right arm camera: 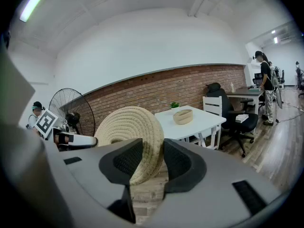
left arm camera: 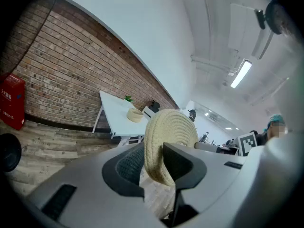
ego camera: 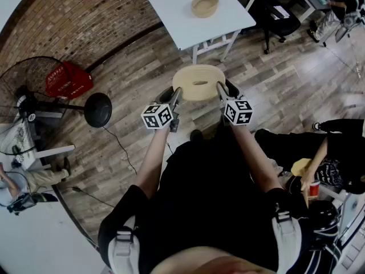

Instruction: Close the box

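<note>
The woven lid (ego camera: 198, 82) hung in the air just in front of me, over the wooden floor (ego camera: 285, 84). It lay roughly flat, with what looked like a small dent or grip at its middle; the head view was too small for me to say which. My left hand-held gripper (ego camera: 175, 94) was clenched on its left rim and my right hand-held gripper (ego camera: 220, 90) on its right rim, the coiled edge pinched between each pair of pads. The round woven box (ego camera: 205, 5) stood open on the white table (ego camera: 171, 10), farther off and well apart from the lid. A black office chair (ego camera: 279, 17) stood to the right of the table. Off to the left, by the brick wall (ego camera: 74, 16), were a standing fan (ego camera: 40, 76) and a red crate (ego camera: 68, 80).
</note>
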### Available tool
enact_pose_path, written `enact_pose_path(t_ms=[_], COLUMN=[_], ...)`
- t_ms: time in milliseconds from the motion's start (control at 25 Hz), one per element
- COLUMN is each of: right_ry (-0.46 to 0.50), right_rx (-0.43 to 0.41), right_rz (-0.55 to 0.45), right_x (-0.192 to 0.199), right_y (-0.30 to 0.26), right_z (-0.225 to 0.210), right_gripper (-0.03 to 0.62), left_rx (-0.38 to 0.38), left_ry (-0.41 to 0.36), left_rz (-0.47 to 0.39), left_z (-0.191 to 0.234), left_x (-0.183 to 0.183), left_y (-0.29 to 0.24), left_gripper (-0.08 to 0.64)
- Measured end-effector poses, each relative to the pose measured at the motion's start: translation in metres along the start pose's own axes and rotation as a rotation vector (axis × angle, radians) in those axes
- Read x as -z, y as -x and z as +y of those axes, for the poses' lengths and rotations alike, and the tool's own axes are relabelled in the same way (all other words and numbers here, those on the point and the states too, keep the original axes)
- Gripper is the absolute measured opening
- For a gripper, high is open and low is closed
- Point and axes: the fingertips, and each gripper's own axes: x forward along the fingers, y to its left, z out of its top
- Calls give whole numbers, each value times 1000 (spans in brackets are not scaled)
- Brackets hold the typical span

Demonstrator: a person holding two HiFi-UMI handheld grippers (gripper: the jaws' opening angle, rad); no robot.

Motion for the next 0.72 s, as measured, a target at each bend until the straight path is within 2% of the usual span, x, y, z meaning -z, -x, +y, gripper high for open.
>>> enact_pose_path(t_ms=[720], right_ry=[-15], right_rx=[20], right_rz=[-14], right_x=[-8], right_y=[0], right_z=[-32], right_gripper=[133], left_rx=[18], left_ry=[-13], left_rz=[19], left_z=[-15], left_x=[-5], left_y=[-32], left_gripper=[130])
